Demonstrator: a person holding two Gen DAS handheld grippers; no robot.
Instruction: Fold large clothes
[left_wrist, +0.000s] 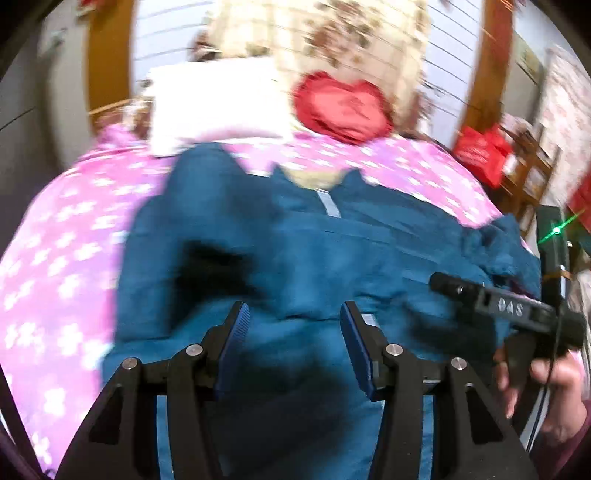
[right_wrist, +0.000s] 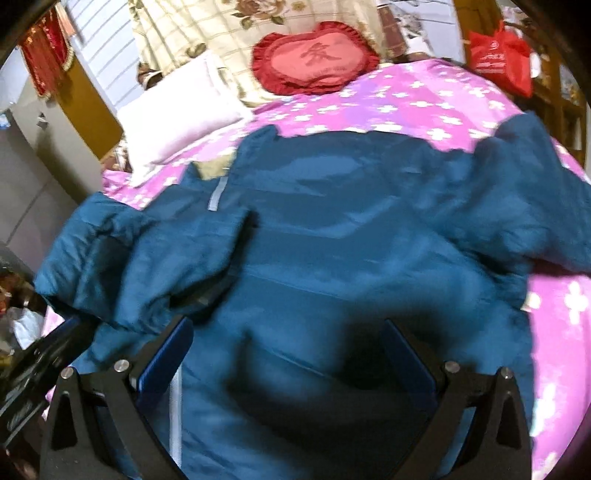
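Across the frame's middle the blue jacket (right_wrist: 332, 229) lies flat; both grippers (left_wrist: 293, 325) (right_wrist: 288, 343) spread, empty; one should pinch the sleeve's edge.

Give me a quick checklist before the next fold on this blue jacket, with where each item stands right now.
1. Left gripper empty, fingers apart: ok.
2. Right gripper empty, fingers apart: ok.
3. Blue jacket spread on the pink bedspread: ok.
4. Left-hand sleeve in the right wrist view folded onto the body: ok.
5. Right-hand sleeve folded in: not ok, still spread out.
6. Hem lying flat: cannot tell, hidden below the fingers.
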